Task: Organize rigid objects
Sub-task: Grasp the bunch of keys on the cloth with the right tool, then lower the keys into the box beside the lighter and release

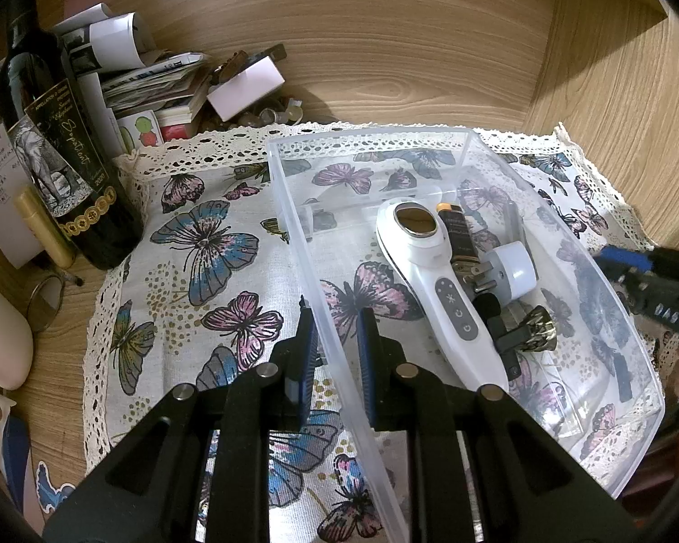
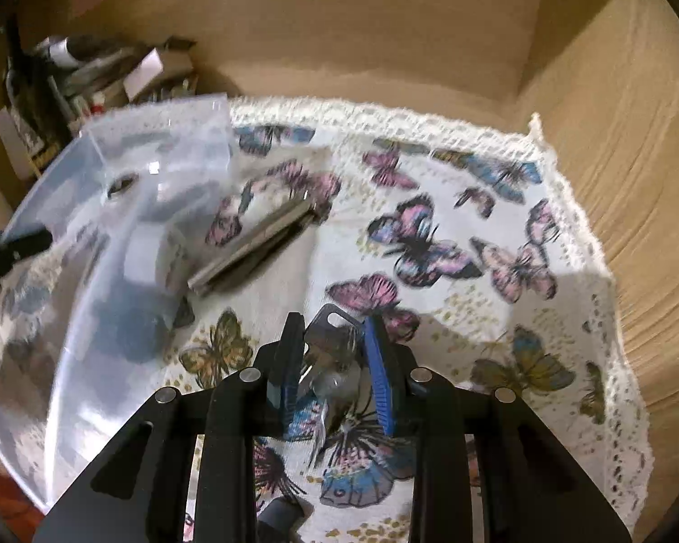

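Blur hides whether the right tongs (image 2: pixel 332 339) grip the keys (image 2: pixel 335 353).

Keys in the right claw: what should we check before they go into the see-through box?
1. Keys sit between the right claw's fingers: ok.
2. Right claw grips the keys firmly: cannot tell, the picture is blurred.
3. Left claw is shut on the see-through box's wall, steadying it: ok.
4. Room in the box: bare floor shows beside the white handheld device: ok.
5. Everything tidied: a metal bar appears to lie on the butterfly cloth, outside the box: not ok.
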